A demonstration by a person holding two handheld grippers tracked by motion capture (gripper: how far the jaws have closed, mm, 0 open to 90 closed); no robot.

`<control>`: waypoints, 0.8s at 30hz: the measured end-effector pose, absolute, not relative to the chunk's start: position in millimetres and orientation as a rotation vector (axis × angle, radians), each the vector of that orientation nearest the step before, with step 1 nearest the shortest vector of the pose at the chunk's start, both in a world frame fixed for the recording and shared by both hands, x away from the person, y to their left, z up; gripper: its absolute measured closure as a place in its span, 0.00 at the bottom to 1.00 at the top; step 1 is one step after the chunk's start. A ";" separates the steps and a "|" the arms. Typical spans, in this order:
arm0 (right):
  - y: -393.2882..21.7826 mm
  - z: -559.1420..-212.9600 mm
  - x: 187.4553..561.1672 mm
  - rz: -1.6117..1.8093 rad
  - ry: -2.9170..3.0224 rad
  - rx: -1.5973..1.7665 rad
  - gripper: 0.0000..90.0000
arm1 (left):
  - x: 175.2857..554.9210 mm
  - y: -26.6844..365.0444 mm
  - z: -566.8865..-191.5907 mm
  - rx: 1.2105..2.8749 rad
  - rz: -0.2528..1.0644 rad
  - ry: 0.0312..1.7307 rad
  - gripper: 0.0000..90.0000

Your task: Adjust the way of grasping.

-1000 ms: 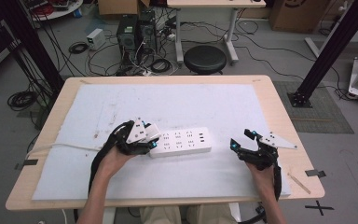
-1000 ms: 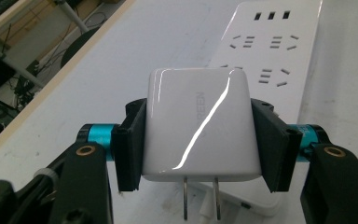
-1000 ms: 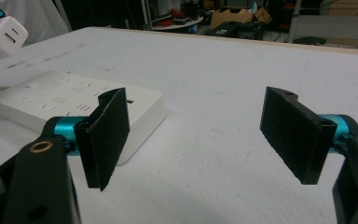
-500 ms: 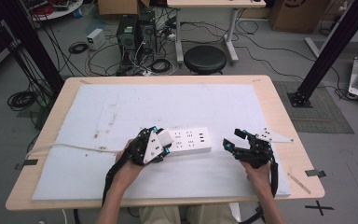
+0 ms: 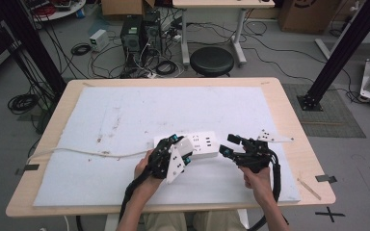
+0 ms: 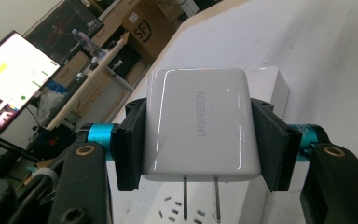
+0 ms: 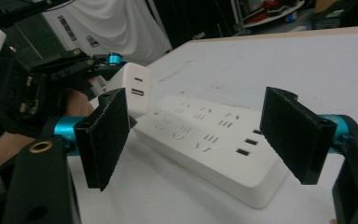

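My left gripper [image 5: 182, 149] is shut on a white UGREEN charger [image 6: 200, 126], pads on its two sides. Its two metal prongs [image 6: 185, 198] point down over the sockets of a white power strip [image 5: 206, 144]. In the high view the charger [image 5: 185, 144] hangs over the strip's left half. My right gripper [image 5: 227, 144] stands open at the strip's right end. In the right gripper view the strip [image 7: 214, 144] lies between and beyond the open jaws of the right gripper [image 7: 196, 107], untouched, with the charger [image 7: 135, 93] and left gripper [image 7: 74, 65] behind it.
The strip's white cord [image 5: 77, 153] runs left across the white mat [image 5: 125, 110] and off the wooden table [image 5: 291, 110]. A thin stick [image 5: 308, 185] lies near the table's front right corner. A black stool [image 5: 212, 60] stands beyond the far edge.
My left gripper has carried the charger to the right, from beside the strip's left end to over its sockets. The right gripper has edged left toward the strip's right end. The strip stayed put.
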State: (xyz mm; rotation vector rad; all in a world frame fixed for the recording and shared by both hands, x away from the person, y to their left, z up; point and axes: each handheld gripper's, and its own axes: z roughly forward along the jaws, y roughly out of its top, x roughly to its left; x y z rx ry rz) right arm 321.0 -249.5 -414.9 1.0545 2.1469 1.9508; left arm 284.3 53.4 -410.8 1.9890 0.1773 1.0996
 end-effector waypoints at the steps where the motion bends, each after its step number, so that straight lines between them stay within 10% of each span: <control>1: -247.6 -414.4 320.8 1.958 2.156 1.053 0.27 | 283.4 51.7 -411.1 1.986 1.109 0.168 0.47; 24: -215.4 -414.0 327.2 2.110 2.295 1.021 0.27 | 266.1 23.4 -418.5 1.907 1.197 0.061 0.47</control>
